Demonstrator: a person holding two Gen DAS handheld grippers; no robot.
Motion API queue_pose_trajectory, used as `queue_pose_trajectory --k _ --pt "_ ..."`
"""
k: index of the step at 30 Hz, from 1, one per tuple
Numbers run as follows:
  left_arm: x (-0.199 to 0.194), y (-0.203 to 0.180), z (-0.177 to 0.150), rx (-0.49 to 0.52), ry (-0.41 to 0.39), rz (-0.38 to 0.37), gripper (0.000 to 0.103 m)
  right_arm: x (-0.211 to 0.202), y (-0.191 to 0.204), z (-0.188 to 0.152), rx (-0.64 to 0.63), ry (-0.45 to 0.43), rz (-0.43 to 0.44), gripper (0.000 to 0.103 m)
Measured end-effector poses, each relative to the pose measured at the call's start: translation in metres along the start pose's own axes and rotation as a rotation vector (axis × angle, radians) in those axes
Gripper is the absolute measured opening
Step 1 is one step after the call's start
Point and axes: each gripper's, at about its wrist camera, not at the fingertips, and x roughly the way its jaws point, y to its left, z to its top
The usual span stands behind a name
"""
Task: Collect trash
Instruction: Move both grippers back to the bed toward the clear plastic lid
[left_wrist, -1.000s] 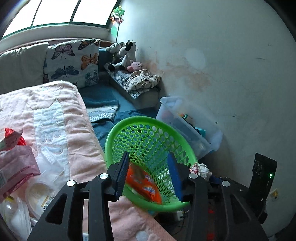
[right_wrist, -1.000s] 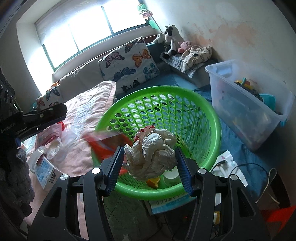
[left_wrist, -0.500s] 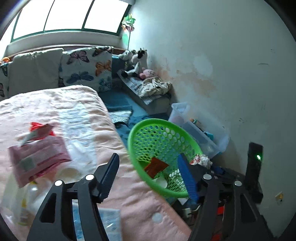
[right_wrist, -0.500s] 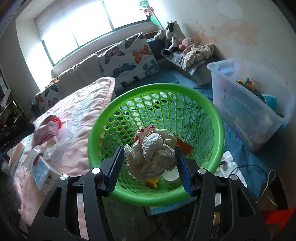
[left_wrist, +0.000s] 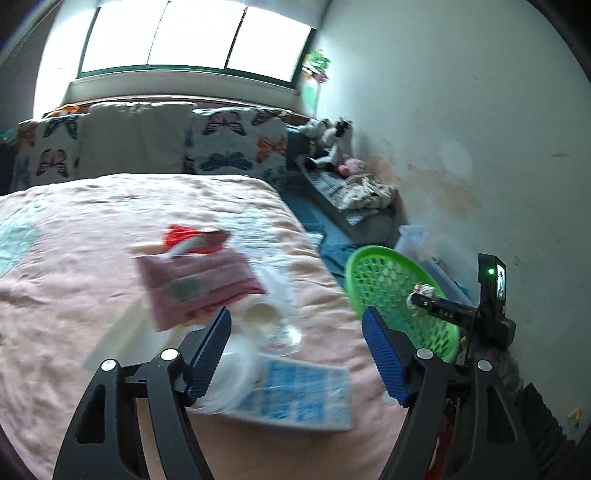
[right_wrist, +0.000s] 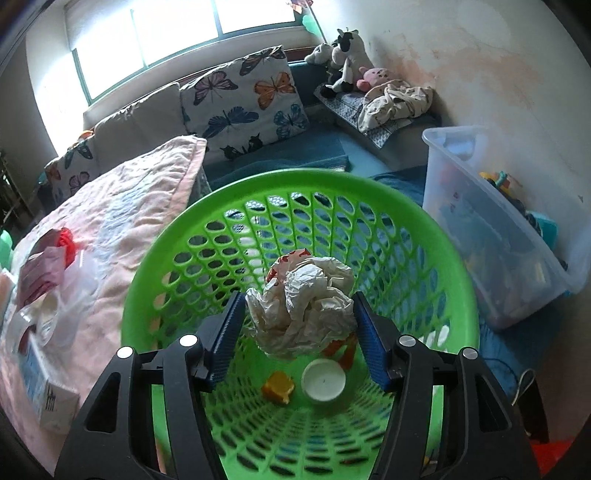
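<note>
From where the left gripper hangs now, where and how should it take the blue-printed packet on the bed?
Grip the blue packet by its long near edge, coming down from above. It lies flat on the pink blanket, directly below the open left gripper. Its far-left corner seems tucked under clear plastic, so the right half is probably the freer bite. Motion blur hides its thickness.

Bright window (left_wrist: 192, 37) behind butterfly cushions (right_wrist: 243, 99), pink-blanketed bed (left_wrist: 74, 258) in front, stained pale wall (left_wrist: 461, 147) to one side, soft toys (right_wrist: 343, 55) in the corner.
</note>
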Motion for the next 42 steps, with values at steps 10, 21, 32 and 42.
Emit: queue_pose_trajectory --k 10,21,32,42 --pt "-0.010 0.060 -0.014 -0.084 0.007 0.108 0.073 -0.015 0.008 0.002 -0.027 -0.041 0.001 0.070" --pt "-0.008 0.077 -0.034 -0.087 0.048 0.144 0.073 -0.045 0.031 -0.010 -0.047 -0.067 0.082 0.072" --pt "-0.023 0.090 -0.034 -0.120 0.022 0.159 0.073 -0.079 0.082 -0.017 -0.131 -0.084 0.215 0.076" --pt "-0.041 0.107 -0.032 -0.178 -0.010 0.165 0.073 -0.094 0.147 -0.034 -0.269 -0.077 0.311 0.080"
